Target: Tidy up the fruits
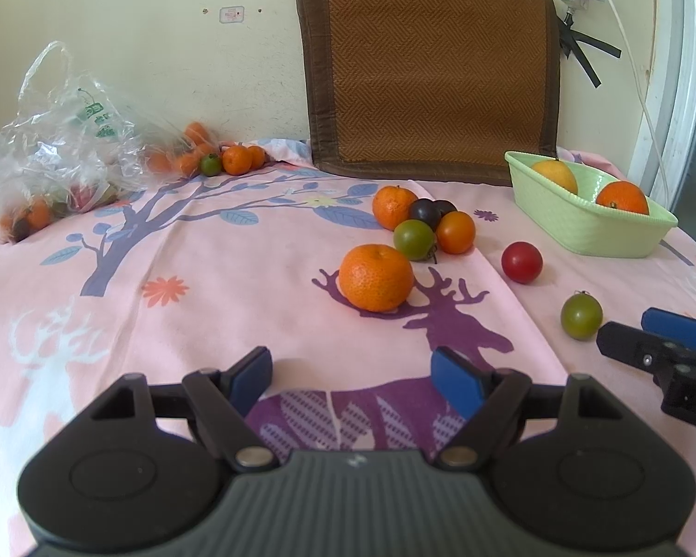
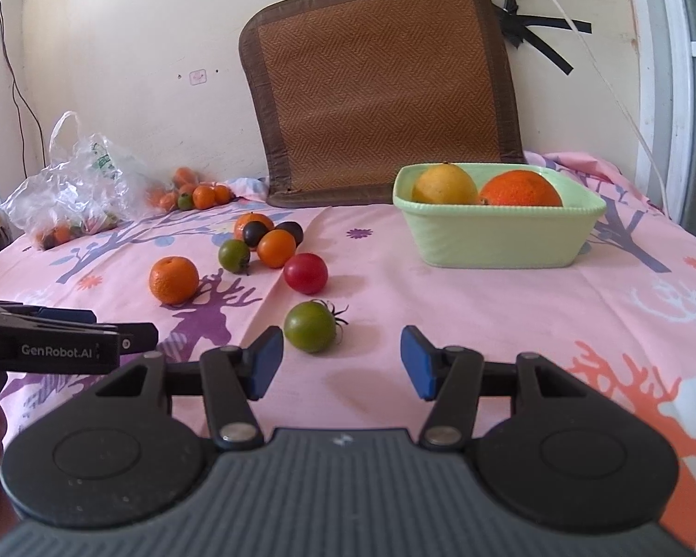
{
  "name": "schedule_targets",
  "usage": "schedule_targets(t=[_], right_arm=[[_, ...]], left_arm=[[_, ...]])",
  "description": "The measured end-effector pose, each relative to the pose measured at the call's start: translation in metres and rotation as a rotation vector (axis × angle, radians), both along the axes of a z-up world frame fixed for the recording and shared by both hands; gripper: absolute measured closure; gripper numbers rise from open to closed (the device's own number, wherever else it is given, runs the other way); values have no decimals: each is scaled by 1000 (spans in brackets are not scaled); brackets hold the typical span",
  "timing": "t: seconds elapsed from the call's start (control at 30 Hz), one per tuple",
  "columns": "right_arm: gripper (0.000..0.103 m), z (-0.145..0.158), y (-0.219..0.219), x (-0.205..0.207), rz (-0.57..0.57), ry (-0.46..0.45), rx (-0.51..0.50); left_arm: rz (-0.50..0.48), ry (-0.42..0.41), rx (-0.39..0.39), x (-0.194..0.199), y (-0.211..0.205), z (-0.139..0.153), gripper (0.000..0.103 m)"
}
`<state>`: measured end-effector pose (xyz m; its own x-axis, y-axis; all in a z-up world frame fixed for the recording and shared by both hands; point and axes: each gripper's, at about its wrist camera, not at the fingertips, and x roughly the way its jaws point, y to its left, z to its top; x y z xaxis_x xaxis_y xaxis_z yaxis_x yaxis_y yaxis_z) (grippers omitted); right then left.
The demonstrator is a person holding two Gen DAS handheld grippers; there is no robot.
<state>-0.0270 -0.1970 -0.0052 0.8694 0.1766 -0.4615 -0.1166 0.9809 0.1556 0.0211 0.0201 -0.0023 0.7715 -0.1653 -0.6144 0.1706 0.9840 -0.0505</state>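
Note:
A light green bowl (image 1: 594, 227) (image 2: 496, 241) at the right holds a yellow orange (image 2: 444, 184) and an orange (image 2: 520, 189). Loose fruit lies on the pink cloth: a mandarin (image 1: 376, 277) (image 2: 174, 279), a red tomato (image 1: 522, 262) (image 2: 305, 272), a green tomato (image 1: 581, 316) (image 2: 310, 327), and a cluster of several small fruits (image 1: 424, 223) (image 2: 267, 239). My left gripper (image 1: 351, 378) is open and empty, short of the mandarin. My right gripper (image 2: 342, 362) is open and empty, the green tomato just ahead of its left finger.
A clear plastic bag (image 1: 55, 148) (image 2: 76, 185) with more fruit lies at the back left, with small oranges (image 1: 236, 160) spilled beside it. A brown woven mat (image 1: 434, 69) leans on the wall. Cables (image 1: 635, 69) hang at the right.

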Motion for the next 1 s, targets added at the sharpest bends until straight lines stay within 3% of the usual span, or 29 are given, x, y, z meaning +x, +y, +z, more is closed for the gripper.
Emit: schedule_targets(t=[0.37,0.6,0.77,1.0], right_arm=[[45,-1,1,3,3,13,9],[45,0,3,11,29,19,-8],[45,-1,5,17,50,37,-27],[49,-2,7,27,76,71,-42]], left_arm=[[-15,-16,10,3,-2,1,24],[-109,-46,18,17,-5,10,24],[-167,-34,16,36,-13,11,29],[-168,-3,18,52,-17,5,43]])
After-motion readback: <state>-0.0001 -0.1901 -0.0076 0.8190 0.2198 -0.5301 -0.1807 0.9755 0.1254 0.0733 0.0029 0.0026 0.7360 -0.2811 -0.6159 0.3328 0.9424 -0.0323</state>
